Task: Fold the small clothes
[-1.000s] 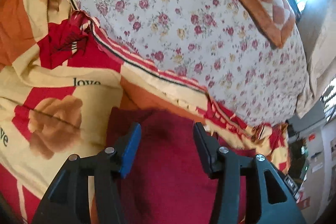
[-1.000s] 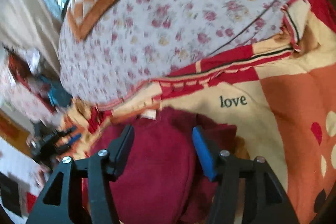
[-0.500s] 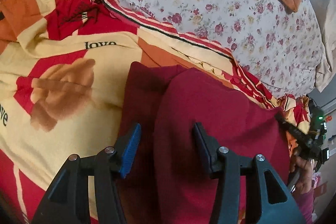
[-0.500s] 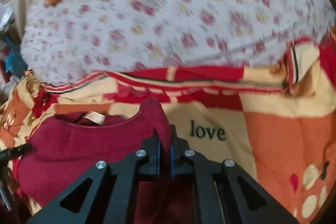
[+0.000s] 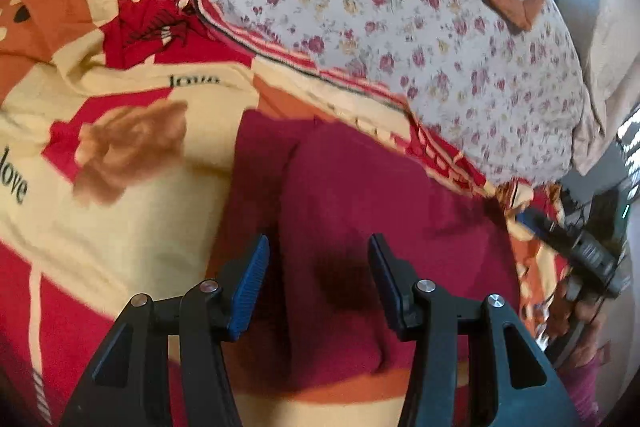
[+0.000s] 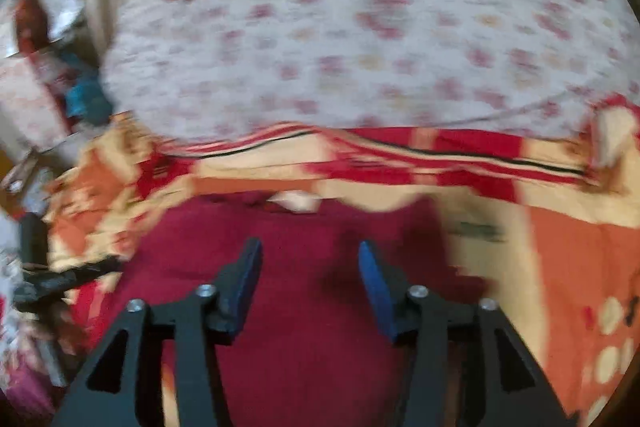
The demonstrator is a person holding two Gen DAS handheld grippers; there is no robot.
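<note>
On blanket [image 5: 120, 227]: maroon garment [image 5: 360, 195] now folded; right claw [image 6: 308, 287] just reopened, released it; left claw [image 5: 318, 283] open.

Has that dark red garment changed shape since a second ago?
Yes. The dark red garment now has one side folded over, nearer the "love" print.

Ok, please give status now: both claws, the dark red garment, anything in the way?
Left claw open, empty. Right claw just reopened, nothing gripped. Dark red garment flat on patterned blanket, one side folded over. Nothing in the way.
</note>
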